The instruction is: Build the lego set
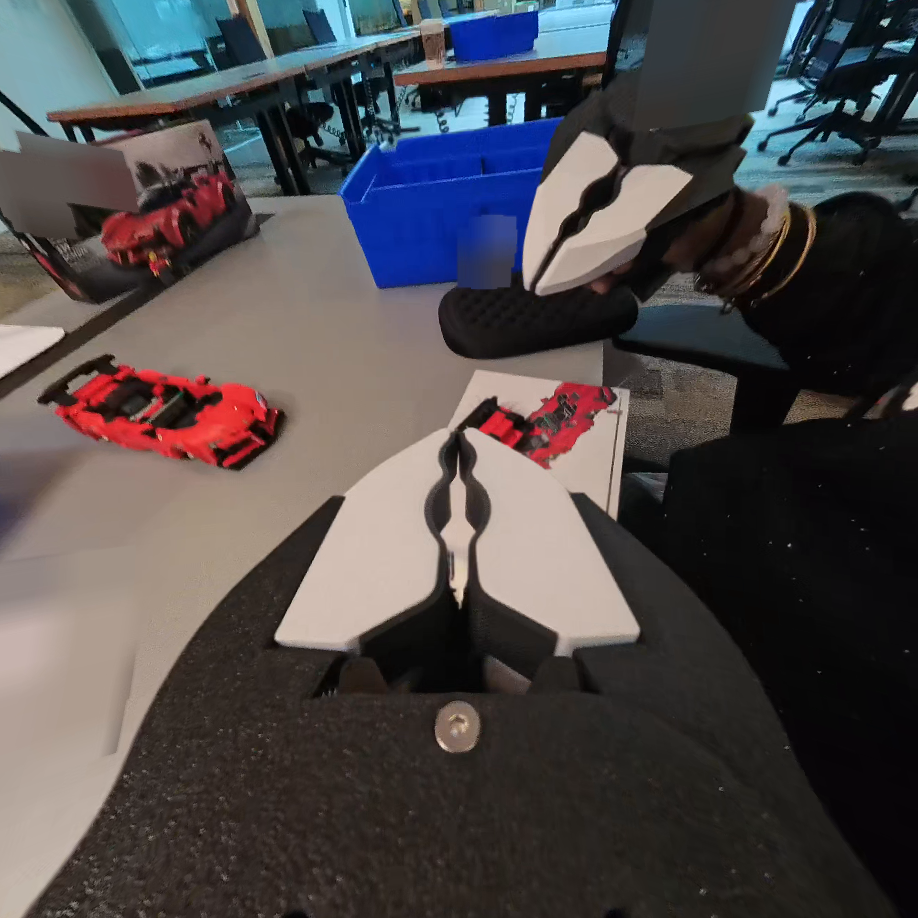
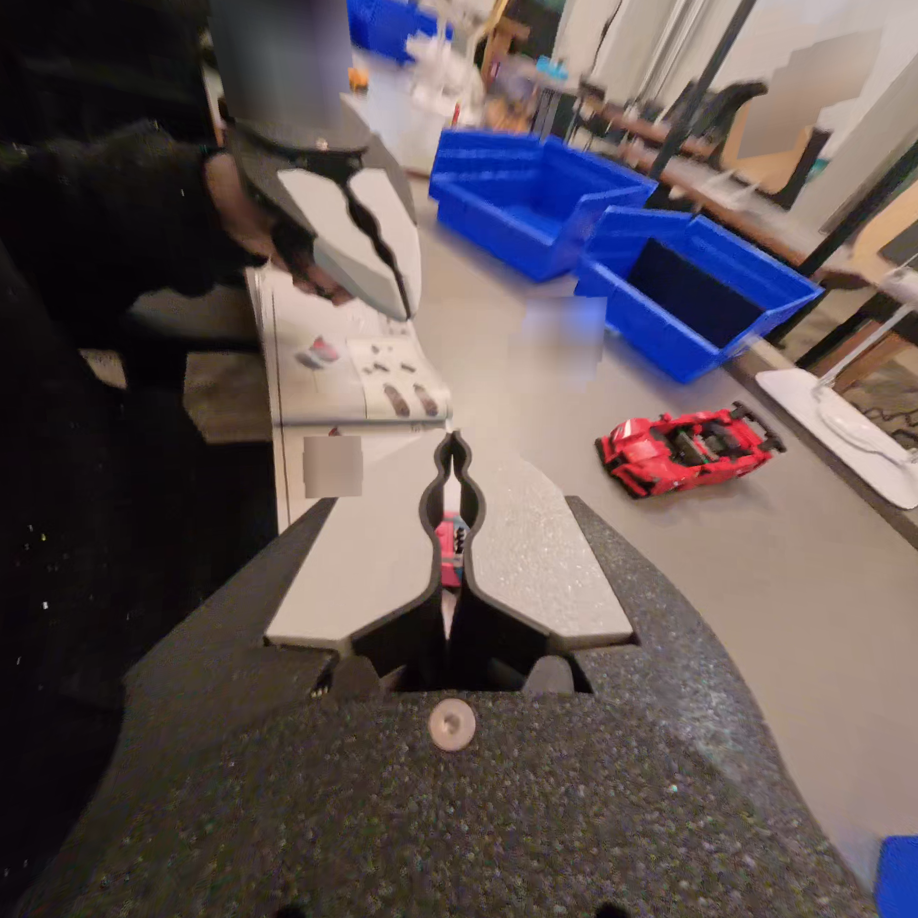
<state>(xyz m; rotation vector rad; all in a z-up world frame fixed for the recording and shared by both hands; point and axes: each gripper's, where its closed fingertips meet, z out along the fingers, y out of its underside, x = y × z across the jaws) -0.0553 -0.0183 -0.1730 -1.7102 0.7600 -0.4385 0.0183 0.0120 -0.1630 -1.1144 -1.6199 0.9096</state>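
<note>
Both tools are raised above the grey table [image 1: 308,308] with nothing in them. Your left gripper [image 1: 456,437] has its fingertips pressed together, and only the scalloped hollows behind the tips stay apart. Your right gripper [image 2: 454,439] is clenched the same way, and the red you see through its gap is print on the page below, not a held part.

The red Lego car [image 1: 159,415] sits on its wheels on the open table, well apart from both tools. Its cabin area is uncovered, with dark inner parts exposed, which suggests bodywork remains to be fitted. It appears to have been set there so that either hand can reach it without crossing the paperwork.

The instruction booklet [image 2: 347,367] lies open at the near table edge, directly beneath your left gripper, so the current step can be read while you work. The set's box [image 1: 174,218] stands propped at the far side, its picture facing you as a reference for the finished model.

Blue bins [image 2: 536,213] stand beyond the car. No loose pieces can be made out in them from here. A black padded rest [image 1: 536,318] lies beside the nearest bin, under your right gripper.

Judged from this layout, you are between steps: consult the page, then open one tool to fetch a part.
</note>
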